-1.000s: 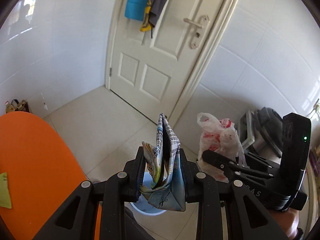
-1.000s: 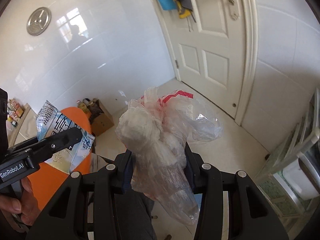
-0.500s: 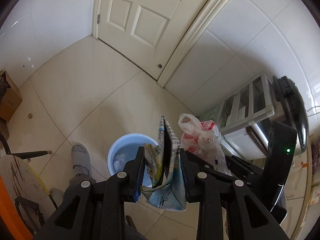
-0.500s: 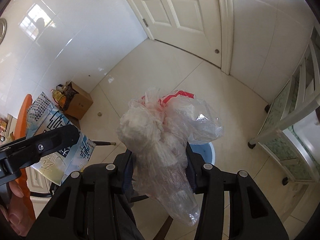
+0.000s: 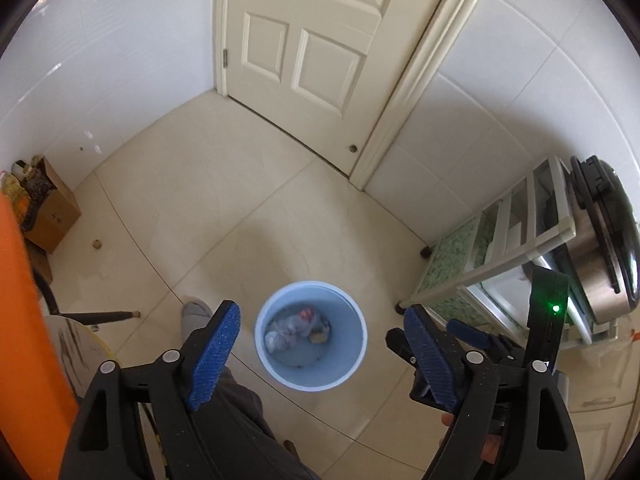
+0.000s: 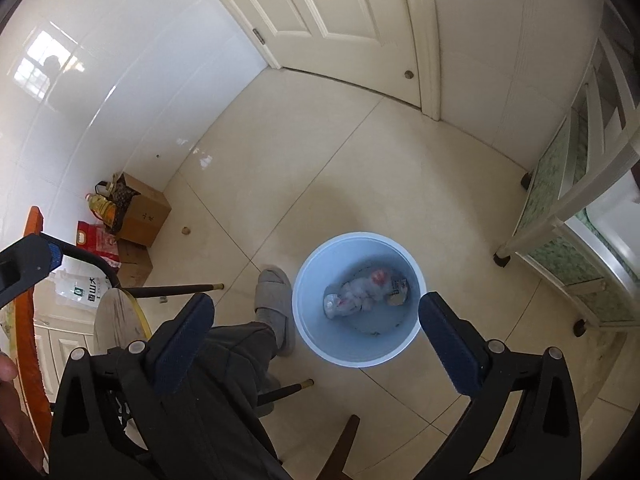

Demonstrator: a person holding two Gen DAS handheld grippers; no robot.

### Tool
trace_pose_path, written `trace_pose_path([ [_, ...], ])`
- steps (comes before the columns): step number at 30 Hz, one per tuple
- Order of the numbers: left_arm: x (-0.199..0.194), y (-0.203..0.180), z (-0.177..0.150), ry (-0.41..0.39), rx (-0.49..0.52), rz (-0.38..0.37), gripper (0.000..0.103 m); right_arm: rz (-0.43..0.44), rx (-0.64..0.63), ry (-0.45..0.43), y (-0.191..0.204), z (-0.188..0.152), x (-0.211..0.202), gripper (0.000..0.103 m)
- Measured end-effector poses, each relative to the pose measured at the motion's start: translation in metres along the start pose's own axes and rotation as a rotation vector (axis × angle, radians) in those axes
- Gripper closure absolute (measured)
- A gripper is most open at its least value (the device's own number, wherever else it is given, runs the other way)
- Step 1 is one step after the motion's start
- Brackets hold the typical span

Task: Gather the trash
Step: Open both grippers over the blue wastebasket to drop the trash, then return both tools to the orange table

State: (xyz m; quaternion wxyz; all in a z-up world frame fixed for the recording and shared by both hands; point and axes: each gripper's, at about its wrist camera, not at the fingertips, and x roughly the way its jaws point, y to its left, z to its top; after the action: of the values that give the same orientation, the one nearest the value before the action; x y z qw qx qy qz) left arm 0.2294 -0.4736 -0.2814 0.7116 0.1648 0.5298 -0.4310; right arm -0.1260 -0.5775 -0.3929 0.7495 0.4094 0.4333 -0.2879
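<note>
Both loads have dropped since a moment ago. At nine o'clock, the left gripper [image 5: 320, 354] hangs spread and empty; centre, the bin [image 5: 311, 372] holds the bag [image 5: 289, 327] and wrapper [image 5: 320, 335]; at three o'clock, the right gripper [image 6: 316, 342] gapes empty. Bag looks light, soft, slippery: pinch its bunched top.

Your crumpled plastic bag [image 6: 358, 294] with red print lies at the bottom of the pale blue bin [image 6: 312, 332], beside what may be the folded packet [image 6: 398, 290].
</note>
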Motion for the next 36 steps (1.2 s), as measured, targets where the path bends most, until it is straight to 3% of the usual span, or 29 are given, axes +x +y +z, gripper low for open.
trace_pose_path([
  [11,-0.071,0.003,-0.046,-0.126,-0.030,0.044,0.017,0.012,-0.069,-0.068,0.037,-0.007,-0.036,0.000],
  [19,-0.156,0.034,-0.092,-0.268,-0.076,0.095,0.017,0.044,-0.144,-0.161,0.083,-0.005,-0.084,0.000],
  [24,-0.214,0.057,-0.129,-0.381,-0.139,0.148,0.011,0.093,-0.227,-0.243,0.132,-0.009,-0.124,0.000],
  [36,-0.351,0.092,-0.248,-0.634,-0.347,0.407,0.003,0.265,-0.518,-0.429,0.298,-0.043,-0.207,0.000],
])
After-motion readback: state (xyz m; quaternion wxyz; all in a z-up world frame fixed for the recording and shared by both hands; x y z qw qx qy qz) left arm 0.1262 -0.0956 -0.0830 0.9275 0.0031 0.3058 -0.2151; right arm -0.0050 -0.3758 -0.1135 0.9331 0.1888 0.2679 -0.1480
